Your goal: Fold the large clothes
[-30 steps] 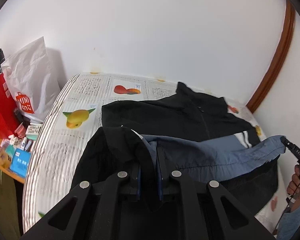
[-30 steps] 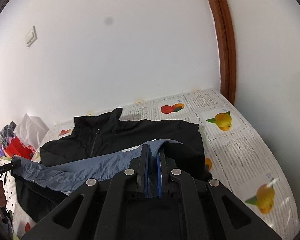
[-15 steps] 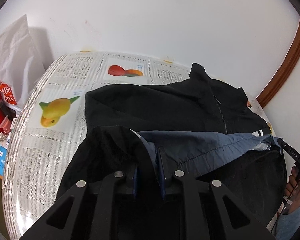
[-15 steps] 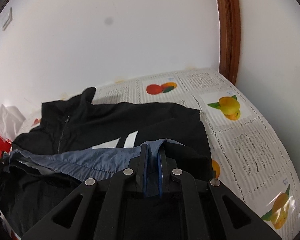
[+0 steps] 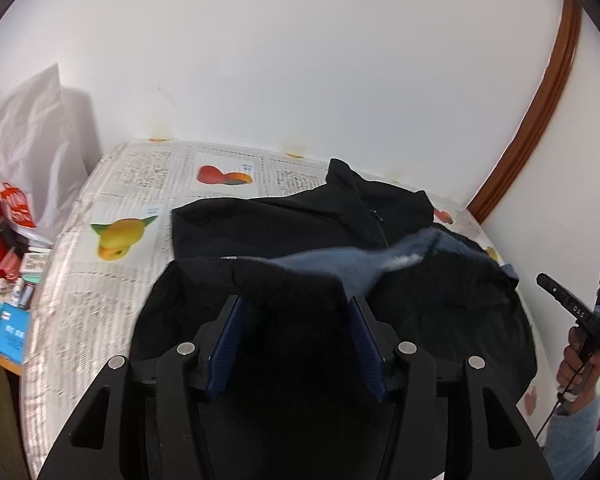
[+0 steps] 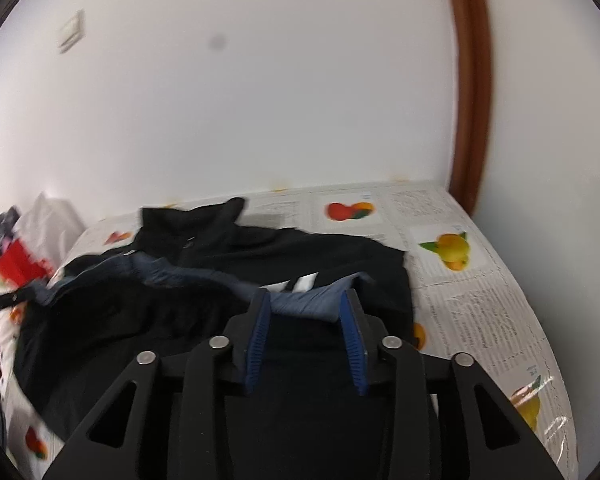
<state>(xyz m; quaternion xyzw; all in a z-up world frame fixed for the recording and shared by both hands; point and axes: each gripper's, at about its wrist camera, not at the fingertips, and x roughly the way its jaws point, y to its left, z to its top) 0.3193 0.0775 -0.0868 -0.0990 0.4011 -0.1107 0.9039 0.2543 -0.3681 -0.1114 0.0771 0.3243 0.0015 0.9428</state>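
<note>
Lying half-folded on the bed [image 5: 112,280], the jacket [image 5: 284,232] (blue lining showing) sits between both wide-spread, empty tools [image 5: 296,332] [image 6: 306,334].

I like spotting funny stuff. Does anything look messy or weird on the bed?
Yes. The jacket isn't folded neatly: its hem lies bunched, blue lining showing. Both grippers, left and right, are open, with cloth draped between the fingers.

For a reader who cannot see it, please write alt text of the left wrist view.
The left gripper, jaws open, rests over a black jacket with blue lining on a fruit-print bed cover. A white bag stands at left.
</note>
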